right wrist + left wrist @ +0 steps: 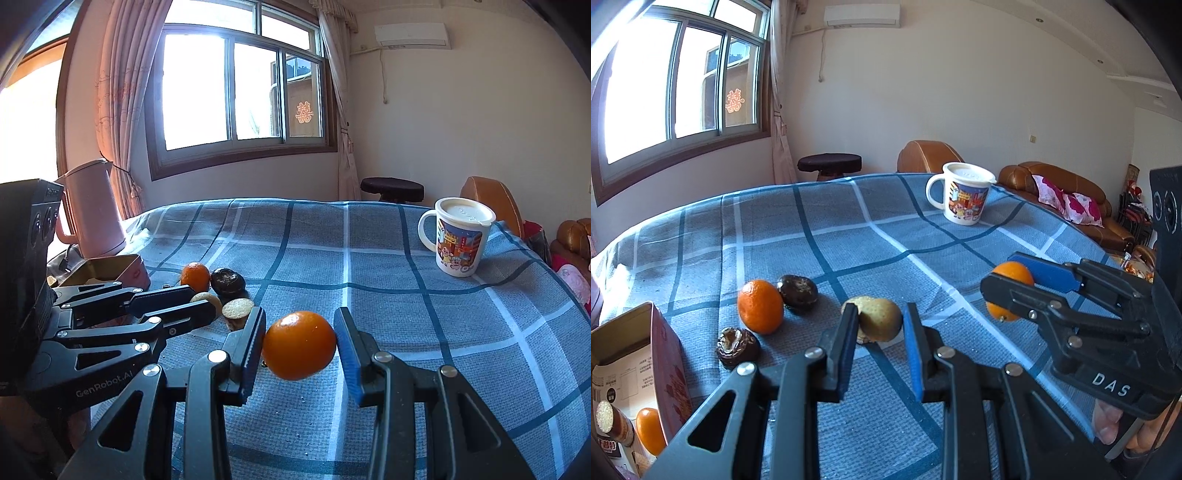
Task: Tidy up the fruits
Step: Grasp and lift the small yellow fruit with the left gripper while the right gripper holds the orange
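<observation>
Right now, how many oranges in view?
3: one in the right hand-held gripper, one on the cloth by the dark fruits, one in the box. More may be hidden inside.

Your daylight enters through the aluminium-framed sliding window (240, 85), whose panes blow out to white glare (worst at the left in the left wrist view). The blue checked tablecloth (849, 236) is evenly lit with soft shadows. Focus is sharp; fisheye bends the edges and darkens the corners.

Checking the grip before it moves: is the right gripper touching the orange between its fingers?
Touching. In the right wrist view both pads of the right gripper press the orange.
</observation>
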`<state>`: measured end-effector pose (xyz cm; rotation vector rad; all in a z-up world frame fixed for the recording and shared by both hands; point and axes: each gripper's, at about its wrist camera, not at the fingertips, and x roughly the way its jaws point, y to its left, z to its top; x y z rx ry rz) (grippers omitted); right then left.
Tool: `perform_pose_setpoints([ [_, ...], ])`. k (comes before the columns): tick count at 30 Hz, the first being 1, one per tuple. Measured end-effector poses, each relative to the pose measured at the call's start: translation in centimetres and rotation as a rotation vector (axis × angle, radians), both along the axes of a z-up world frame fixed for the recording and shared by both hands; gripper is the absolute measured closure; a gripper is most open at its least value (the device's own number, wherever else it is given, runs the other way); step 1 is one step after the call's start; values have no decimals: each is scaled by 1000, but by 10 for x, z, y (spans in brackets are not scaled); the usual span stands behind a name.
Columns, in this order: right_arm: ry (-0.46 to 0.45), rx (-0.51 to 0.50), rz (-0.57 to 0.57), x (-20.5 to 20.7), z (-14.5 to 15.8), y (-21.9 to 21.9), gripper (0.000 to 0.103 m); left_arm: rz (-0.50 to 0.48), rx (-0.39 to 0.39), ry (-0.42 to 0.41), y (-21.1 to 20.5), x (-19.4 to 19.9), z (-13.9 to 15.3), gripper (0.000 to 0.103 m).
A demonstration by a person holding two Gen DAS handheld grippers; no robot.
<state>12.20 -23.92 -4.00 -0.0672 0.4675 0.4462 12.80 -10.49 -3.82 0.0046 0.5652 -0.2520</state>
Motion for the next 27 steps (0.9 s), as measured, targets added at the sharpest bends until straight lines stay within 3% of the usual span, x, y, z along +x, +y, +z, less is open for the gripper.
perform_pose_setpoints([
  [27, -93, 29, 3, -16, 6, -4, 63, 32, -37, -69, 9, -12, 7, 77],
])
